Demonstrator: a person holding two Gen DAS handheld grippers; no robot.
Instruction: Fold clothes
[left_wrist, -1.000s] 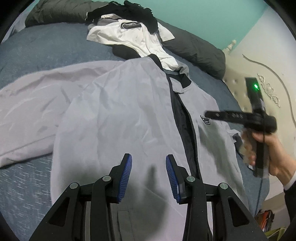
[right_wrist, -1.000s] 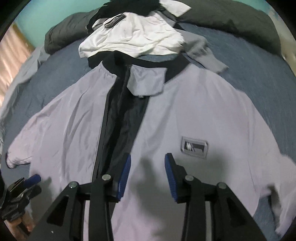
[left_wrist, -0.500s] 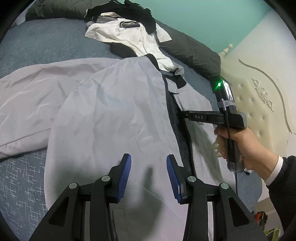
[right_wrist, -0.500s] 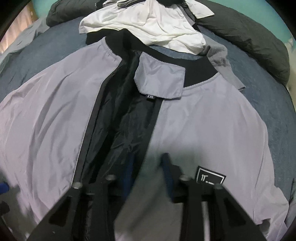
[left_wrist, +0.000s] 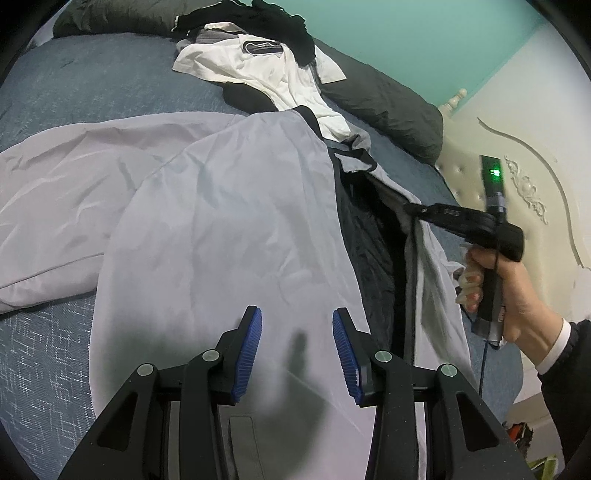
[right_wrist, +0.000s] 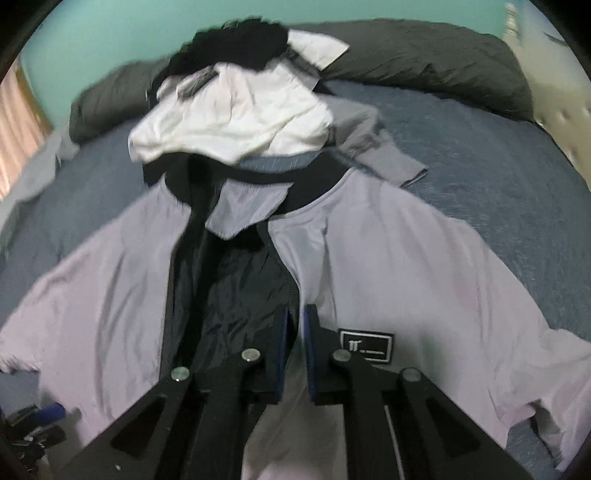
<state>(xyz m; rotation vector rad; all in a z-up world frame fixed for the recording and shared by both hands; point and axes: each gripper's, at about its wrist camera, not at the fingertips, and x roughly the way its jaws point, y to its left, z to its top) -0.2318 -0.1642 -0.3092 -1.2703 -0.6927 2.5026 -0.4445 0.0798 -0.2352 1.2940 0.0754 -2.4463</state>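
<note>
Jacket (right_wrist: 388, 258) front edge between closing right gripper (right_wrist: 295, 325), left gripper (left_wrist: 297, 325) open, empty

Blue bed (left_wrist: 92, 85), grey jacket (left_wrist: 221, 229) spread flat, clothes pile (left_wrist: 273, 62), dark pillows (left_wrist: 388, 99)

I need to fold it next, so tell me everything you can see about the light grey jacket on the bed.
The light grey jacket looks like thin, slightly shiny, wrinkled fabric. It lies front up and unzipped on the blue bedspread, showing a dark lining, black collar band and a black rectangular chest patch. One sleeve stretches out sideways. A white shirt overlaps its collar. The right gripper is closing on the front edge by the zipper, lifting it; the left gripper hovers open above the hem.
</note>
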